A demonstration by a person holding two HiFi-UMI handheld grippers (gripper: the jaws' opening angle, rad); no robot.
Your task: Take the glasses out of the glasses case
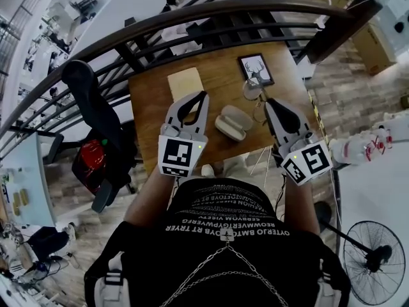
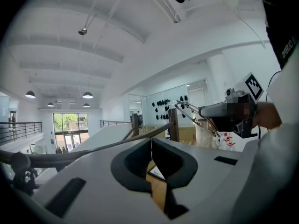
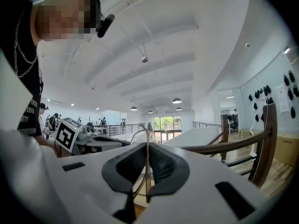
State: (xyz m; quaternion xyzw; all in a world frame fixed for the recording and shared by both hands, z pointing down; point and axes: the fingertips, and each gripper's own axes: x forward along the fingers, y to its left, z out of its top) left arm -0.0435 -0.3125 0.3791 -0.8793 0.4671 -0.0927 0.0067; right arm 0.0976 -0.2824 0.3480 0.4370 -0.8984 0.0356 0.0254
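The open pale glasses case (image 1: 233, 121) lies on the wooden table (image 1: 153, 107), between my two grippers. My right gripper (image 1: 268, 101) hangs just right of the case and is shut on the thin-rimmed glasses (image 1: 251, 91), which are lifted clear of the case. In the right gripper view a thin temple of the glasses (image 3: 147, 190) runs upright between the closed jaws of the right gripper (image 3: 148, 146). The left gripper view shows the right gripper (image 2: 202, 111) holding the glasses (image 2: 188, 107) up in the air. My left gripper (image 1: 204, 95) (image 2: 150, 146) hovers left of the case, shut and holding nothing.
A framed deer picture (image 1: 255, 69) and a beige pad (image 1: 185, 83) lie at the table's far side. A dark curved railing (image 1: 192, 18) runs right behind the table. A black chair (image 1: 96, 114) with a red bag (image 1: 89, 158) stands to the left.
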